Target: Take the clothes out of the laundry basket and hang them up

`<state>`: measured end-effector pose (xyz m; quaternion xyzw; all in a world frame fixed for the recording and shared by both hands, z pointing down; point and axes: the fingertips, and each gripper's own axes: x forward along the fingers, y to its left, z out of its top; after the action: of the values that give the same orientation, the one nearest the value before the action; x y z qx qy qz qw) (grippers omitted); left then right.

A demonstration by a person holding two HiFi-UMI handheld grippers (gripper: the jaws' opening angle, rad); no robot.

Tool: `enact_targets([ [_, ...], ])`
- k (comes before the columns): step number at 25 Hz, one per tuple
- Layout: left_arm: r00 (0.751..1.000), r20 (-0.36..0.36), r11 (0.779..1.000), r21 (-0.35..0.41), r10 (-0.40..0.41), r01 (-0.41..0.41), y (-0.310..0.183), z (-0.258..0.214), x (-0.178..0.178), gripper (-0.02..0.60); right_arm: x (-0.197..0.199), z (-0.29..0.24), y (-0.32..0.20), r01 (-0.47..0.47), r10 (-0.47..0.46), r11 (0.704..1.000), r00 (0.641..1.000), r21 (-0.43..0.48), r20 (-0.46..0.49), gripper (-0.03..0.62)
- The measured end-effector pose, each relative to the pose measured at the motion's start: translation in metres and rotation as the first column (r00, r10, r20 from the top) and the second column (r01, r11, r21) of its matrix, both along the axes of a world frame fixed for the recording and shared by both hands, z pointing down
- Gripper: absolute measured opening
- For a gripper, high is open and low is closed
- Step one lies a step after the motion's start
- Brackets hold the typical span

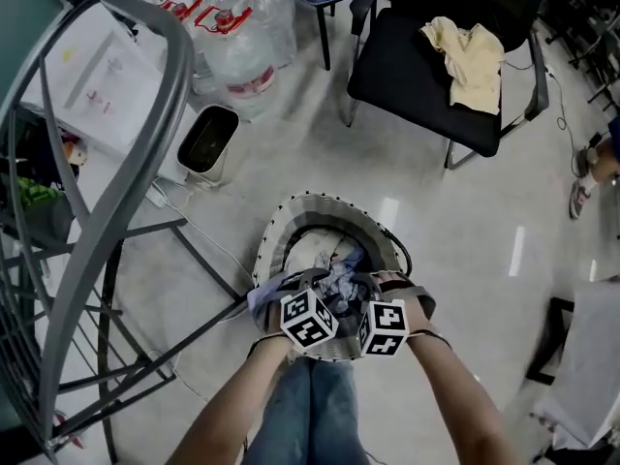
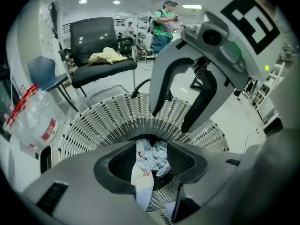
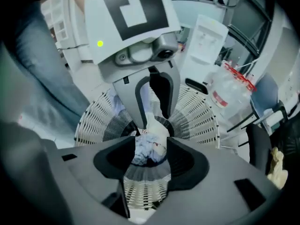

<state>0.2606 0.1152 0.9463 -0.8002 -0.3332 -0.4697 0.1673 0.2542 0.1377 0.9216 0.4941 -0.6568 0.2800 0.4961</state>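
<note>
Pale glossy floor [image 1: 465, 240], office-type room, seen from above. Landmark for all positions: the white slatted laundry basket [image 1: 291, 223], standing on the floor just ahead of the person's jeans [image 1: 310, 405].

Left of the basket: grey metal rack [image 1: 92, 231]; its lower bars run close to the basket's left side.
Up-left of the basket: small white bin [image 1: 207, 143] with a dark inside.
Beyond the bin, farther from the basket: water bottles [image 1: 242, 42] in clear plastic wrap.

Inside the basket: clothes [image 1: 334, 258], a crumpled heap of white and bluish fabric lying on the bottom.

Left gripper [image 2: 153, 157]: over the near-left part of the basket, pointing steeply down into it. Jaws spread. A white strip of cloth runs through the gap, just beside the left jaw's inner face. The other jaw stands clear of it, so nothing is pinched.

Right gripper [image 3: 151, 158]: over the near-right part of the basket, also pointing steeply down. Jaws spread, with the crumpled heap visible through the gap below them. Contact between tips and fabric cannot be told.

Marker cubes [image 1: 308, 320]: side by side over the basket's near rim, almost touching.

Up-right of the basket, well apart: black chair [image 1: 407, 90] with a yellow cloth [image 1: 470, 56] crumpled on its seat.
Far right of the basket: a person's shoe [image 1: 581, 197] at the frame edge.
</note>
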Motion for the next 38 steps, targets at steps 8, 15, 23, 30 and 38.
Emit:
enact_targets([
  [8, 0.957, 0.044, 0.944, 0.154, 0.288, -0.291, 0.01, 0.069, -0.007, 0.21, 0.004, 0.074, 0.007, 0.16, -0.165, 0.974, 0.986, -0.158, -0.021, 0.213],
  [15, 0.959, 0.031, 0.944, 0.171, 0.28, -0.282, 0.006, 0.112, -0.008, 0.21, -0.002, 0.13, 0.002, 0.202, -0.212, 0.961, 0.977, -0.19, -0.034, 0.213],
  [23, 0.94, 0.024, 0.921, 0.194, 0.339, -0.337, 0.01, 0.154, -0.009, 0.21, -0.007, 0.184, 0.007, 0.256, -0.273, 0.936, 0.961, -0.241, -0.039, 0.213],
  [30, 0.93, 0.037, 0.906, 0.217, 0.366, -0.365, 0.006, 0.182, -0.009, 0.21, -0.015, 0.225, 0.011, 0.276, -0.29, 0.919, 0.957, -0.283, -0.011, 0.213],
  [38, 0.917, 0.068, 0.889, 0.226, 0.392, -0.397, -0.001, 0.209, -0.013, 0.21, -0.015, 0.271, 0.007, 0.287, -0.301, 0.91, 0.954, -0.299, 0.001, 0.213],
])
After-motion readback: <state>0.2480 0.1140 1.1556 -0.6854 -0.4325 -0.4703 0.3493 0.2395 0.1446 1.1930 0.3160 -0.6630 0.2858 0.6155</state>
